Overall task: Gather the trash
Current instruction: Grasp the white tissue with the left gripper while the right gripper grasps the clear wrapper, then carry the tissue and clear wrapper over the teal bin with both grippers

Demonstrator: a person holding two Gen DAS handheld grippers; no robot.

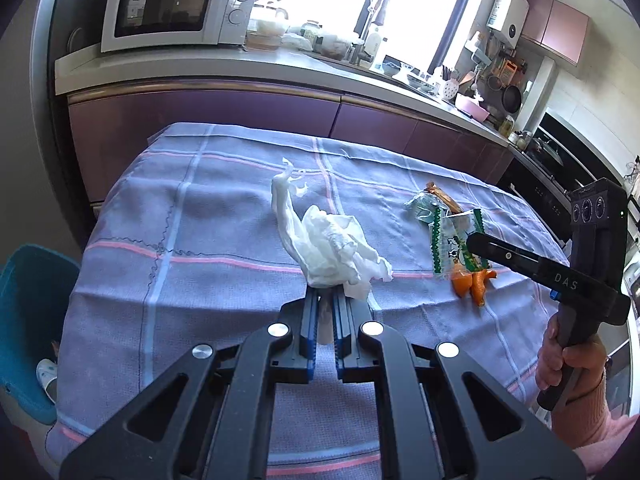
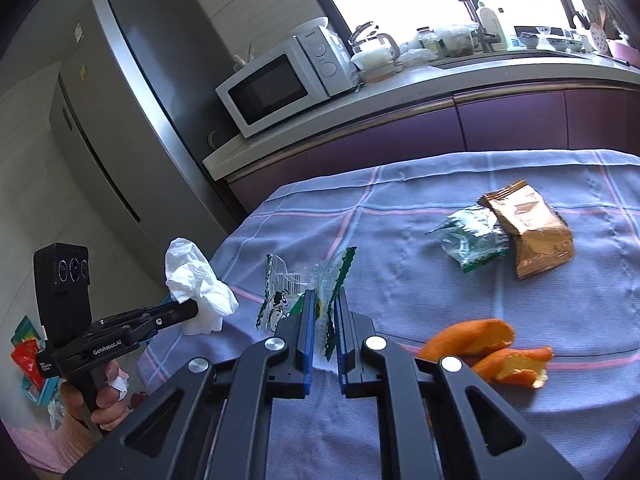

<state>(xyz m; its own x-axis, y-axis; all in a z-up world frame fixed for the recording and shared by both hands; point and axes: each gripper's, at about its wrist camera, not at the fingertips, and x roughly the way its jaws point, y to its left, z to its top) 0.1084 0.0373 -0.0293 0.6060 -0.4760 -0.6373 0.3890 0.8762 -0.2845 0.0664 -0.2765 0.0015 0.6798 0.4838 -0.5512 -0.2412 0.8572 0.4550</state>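
Kitchen table's checked cloth [image 2: 440,288] holds wrappers [image 2: 508,236] and orange peel [image 2: 492,352].

Two tongs: the left tongs [image 1: 326,300] pinch one crumpled white tissue [image 1: 332,252], the right tongs [image 2: 323,312] one clear green-edged wrapper [image 2: 296,292]. On the bench [image 2: 440,300] lie three kinds of litter: two orange peel pieces [image 2: 472,338] at five o'clock, one green wrapper [image 2: 472,242] and one brown wrapper [image 2: 532,232] at one o'clock.
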